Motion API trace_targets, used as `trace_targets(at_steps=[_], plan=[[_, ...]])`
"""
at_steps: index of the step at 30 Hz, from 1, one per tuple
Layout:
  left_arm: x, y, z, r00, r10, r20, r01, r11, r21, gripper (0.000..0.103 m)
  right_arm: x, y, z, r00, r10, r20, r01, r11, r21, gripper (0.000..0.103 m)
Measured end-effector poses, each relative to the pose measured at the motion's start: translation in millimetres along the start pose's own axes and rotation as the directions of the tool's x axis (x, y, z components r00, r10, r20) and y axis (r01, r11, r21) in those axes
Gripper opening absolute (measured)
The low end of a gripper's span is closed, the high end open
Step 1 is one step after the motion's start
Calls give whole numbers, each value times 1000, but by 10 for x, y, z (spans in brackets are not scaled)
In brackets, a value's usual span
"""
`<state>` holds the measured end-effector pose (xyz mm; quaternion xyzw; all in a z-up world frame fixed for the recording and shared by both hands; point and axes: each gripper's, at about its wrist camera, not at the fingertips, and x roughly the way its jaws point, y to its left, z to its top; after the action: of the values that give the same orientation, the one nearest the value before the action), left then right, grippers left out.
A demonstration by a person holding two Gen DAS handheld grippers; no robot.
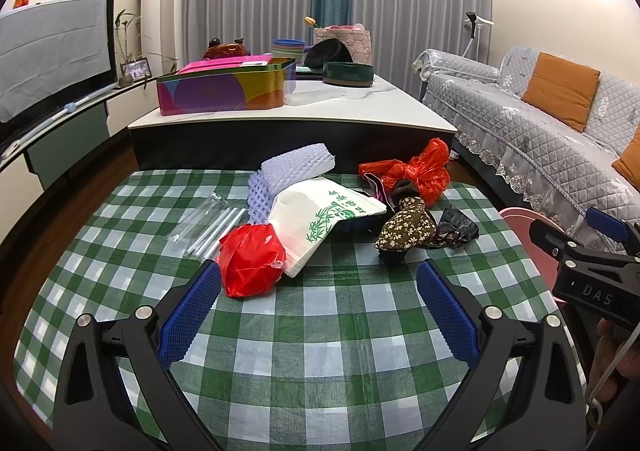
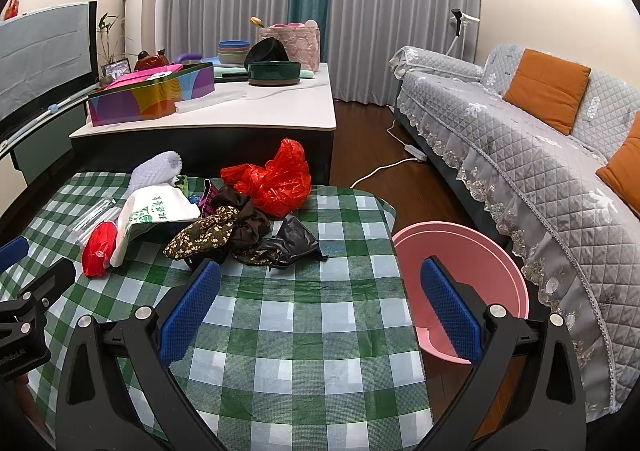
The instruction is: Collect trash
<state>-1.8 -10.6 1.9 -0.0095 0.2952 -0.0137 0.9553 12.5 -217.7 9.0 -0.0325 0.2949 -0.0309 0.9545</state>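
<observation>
While both pairs of jaws stand released, the left gripper [image 1: 318, 315] and right gripper [image 2: 320, 311] hover over the checked tablecloth [image 1: 320, 351].
The trash pile [image 1: 320, 211] lies at frame centre; the pink basin [image 2: 472, 271] sits at lower right, beside the table.

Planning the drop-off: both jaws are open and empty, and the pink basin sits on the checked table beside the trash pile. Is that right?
Not quite. The pink basin sits on the floor off the right edge of the checked table, as the right wrist view shows. Both the left gripper and right gripper are open and empty.
</observation>
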Motion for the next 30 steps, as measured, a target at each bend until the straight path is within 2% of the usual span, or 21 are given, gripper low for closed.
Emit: trace_targets(at_steps=[4, 7, 9, 12, 14, 22, 30], plan=[[0, -7, 6, 1000, -2, 0, 2, 1000, -3, 89, 4, 11, 20, 1000, 16, 2, -16, 1000, 12, 97], [16, -2, 12, 1000, 1, -3, -1, 1000, -12, 84, 28, 19, 21, 999, 44, 6, -44, 999, 27, 89], [39, 14, 6, 1000, 7, -7, -8, 1000, -14, 80, 75, 24, 33, 995, 96, 3, -96, 995, 40, 74], [72, 118, -35, 1000, 25, -10, -25, 999, -31, 75, 172, 63, 23, 987, 159, -6, -158, 986, 57, 57], [118, 191, -41, 999, 42, -18, -43, 998, -49, 73, 263, 84, 39, 978, 207, -18, -205, 975, 83, 54], [412, 447, -33, 993, 97, -64, -103, 989, -102, 72, 585, 297, 95, 952, 305, -32, -300, 948, 106, 56], [787, 589, 42, 987, 123, -105, -136, 982, -130, 72, 926, 404, 140, 937, 341, -78, -327, 933, 148, 65]])
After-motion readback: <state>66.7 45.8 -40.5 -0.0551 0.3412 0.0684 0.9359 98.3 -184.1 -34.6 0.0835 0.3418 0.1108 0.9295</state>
